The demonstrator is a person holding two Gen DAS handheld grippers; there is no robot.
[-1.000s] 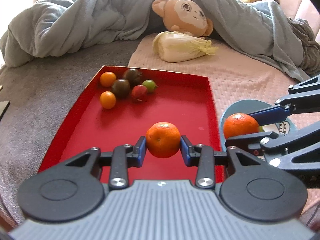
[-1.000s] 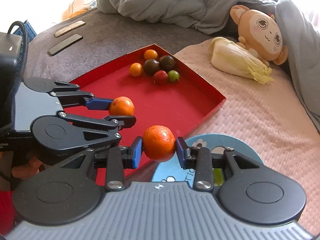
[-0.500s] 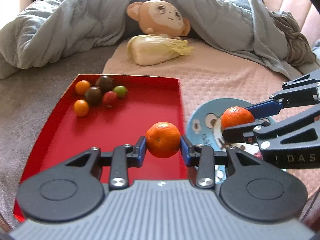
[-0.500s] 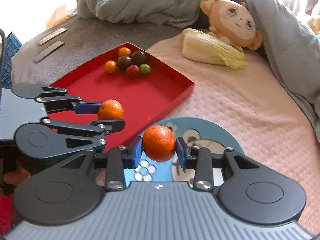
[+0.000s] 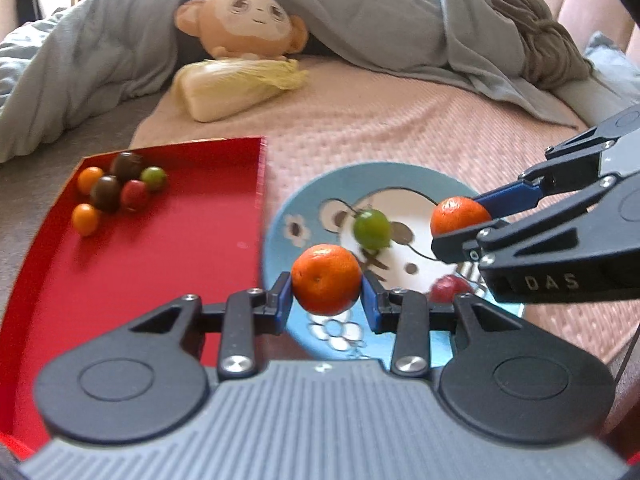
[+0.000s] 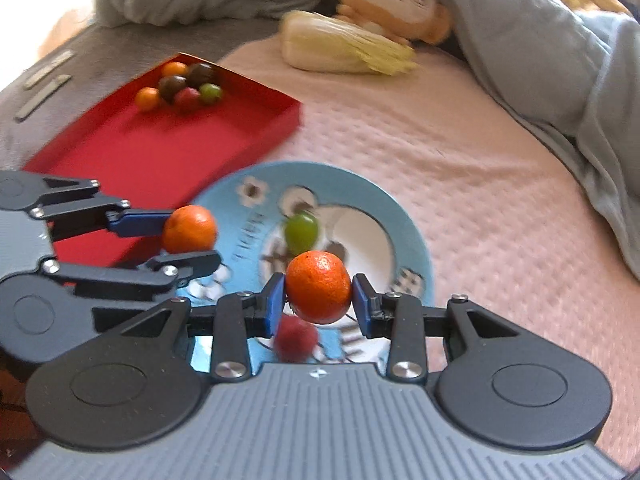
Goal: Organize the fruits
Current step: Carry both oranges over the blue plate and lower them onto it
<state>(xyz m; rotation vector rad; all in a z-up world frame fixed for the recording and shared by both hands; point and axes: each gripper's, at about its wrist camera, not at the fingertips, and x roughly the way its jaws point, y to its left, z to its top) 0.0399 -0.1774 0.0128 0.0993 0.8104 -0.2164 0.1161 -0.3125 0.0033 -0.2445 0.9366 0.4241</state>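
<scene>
My left gripper (image 5: 326,298) is shut on a mandarin (image 5: 326,279), held above the near left part of a blue cartoon plate (image 5: 304,196). My right gripper (image 6: 318,303) is shut on a second mandarin (image 6: 319,287), over the plate (image 6: 404,220) too. Each gripper shows in the other's view: the right one (image 5: 460,226) from the right, the left one (image 6: 188,240) from the left. A green fruit (image 5: 372,229) and a red fruit (image 5: 450,289) lie on the plate. The red tray (image 5: 132,264) on the left holds several small fruits (image 5: 116,192) in its far corner.
A wrapped cabbage (image 5: 236,88) and a monkey plush (image 5: 248,24) lie at the back on the pink blanket (image 6: 480,168). A grey duvet (image 5: 380,12) is heaped behind them. Two flat dark bars (image 6: 44,84) rest on the grey cover at far left.
Both grippers, each still gripping its mandarin, moved right from above the red tray to above the blue plate. The green and red fruits on the plate have come into view.
</scene>
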